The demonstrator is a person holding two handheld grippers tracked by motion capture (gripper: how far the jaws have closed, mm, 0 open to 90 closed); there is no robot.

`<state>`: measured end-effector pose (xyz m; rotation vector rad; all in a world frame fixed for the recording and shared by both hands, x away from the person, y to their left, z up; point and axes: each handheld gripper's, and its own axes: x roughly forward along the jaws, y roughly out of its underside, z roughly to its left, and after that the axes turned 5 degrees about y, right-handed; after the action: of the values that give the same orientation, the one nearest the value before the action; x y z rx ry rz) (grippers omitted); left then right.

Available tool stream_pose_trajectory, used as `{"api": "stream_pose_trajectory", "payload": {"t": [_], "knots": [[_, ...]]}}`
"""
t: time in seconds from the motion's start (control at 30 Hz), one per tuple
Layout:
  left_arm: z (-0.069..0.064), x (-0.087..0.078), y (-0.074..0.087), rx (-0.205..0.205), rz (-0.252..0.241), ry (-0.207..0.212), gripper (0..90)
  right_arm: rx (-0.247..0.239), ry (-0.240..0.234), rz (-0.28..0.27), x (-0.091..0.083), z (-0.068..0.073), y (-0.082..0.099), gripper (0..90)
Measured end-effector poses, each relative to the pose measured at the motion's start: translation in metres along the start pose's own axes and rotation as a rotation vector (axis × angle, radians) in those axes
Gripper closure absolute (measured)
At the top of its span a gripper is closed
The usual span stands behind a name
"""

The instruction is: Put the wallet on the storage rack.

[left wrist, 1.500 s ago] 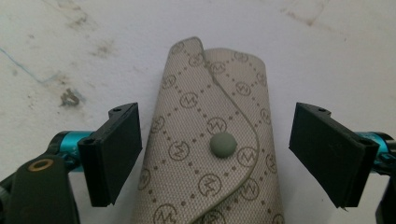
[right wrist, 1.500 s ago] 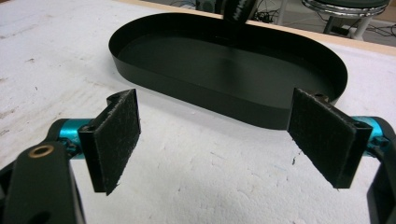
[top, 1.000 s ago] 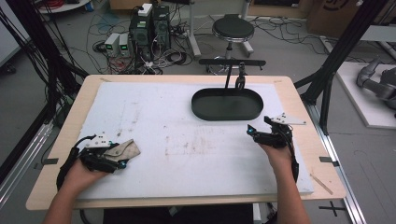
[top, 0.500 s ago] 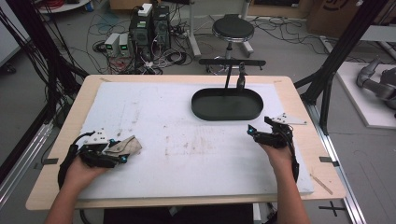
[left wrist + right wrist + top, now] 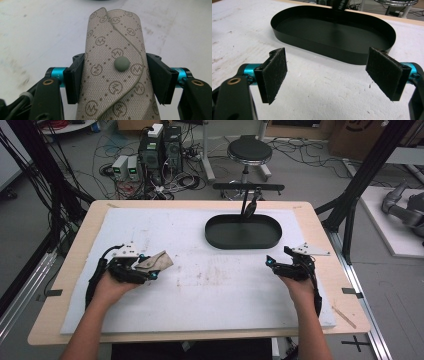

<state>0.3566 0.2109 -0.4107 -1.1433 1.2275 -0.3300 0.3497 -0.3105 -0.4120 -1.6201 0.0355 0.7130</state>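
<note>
The left tool point(image 5: 145, 270) is clamped on a pouch point(image 5: 156, 261), its jaws having just been closing with the pouch between them. In the left gripper view the two pads point(image 5: 75, 80) press on either side of the pouch point(image 5: 115, 75), which stands up between them, a beige patterned fabric with a curved flap and a round grey snap point(image 5: 121, 64) near its middle. In the high view the pouch juts out from the tool toward the middle of the desk point(image 5: 310, 215), at the left part of the white mat point(image 5: 225, 305), nearer the front edge than the back. Whether the pouch touches the mat cannot be told from these views.

The right tool point(image 5: 272, 262) has its jaws apart with nothing between them. It sits near the right edge of the mat, held by the right hand point(image 5: 297, 287). In the right gripper view its pads point(image 5: 273, 72) stand wide, over bare white mat, and point toward the tray point(image 5: 332, 47).

The tray point(image 5: 243, 231) is black, oval and shallow, with nothing in it, and lies on the mat toward the back edge of the desk, right of centre. It is well apart from the pouch and nearer to the right tool.
</note>
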Motion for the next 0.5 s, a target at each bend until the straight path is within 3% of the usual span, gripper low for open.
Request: {"api": "stream_pose_trajectory", "payload": {"t": [0.5], "knots": [[0.004, 0.057, -0.071, 0.06, -0.021, 0.064, 36.1, 0.005, -0.021, -0.005, -0.003, 0.001, 0.004, 17.8]]}}
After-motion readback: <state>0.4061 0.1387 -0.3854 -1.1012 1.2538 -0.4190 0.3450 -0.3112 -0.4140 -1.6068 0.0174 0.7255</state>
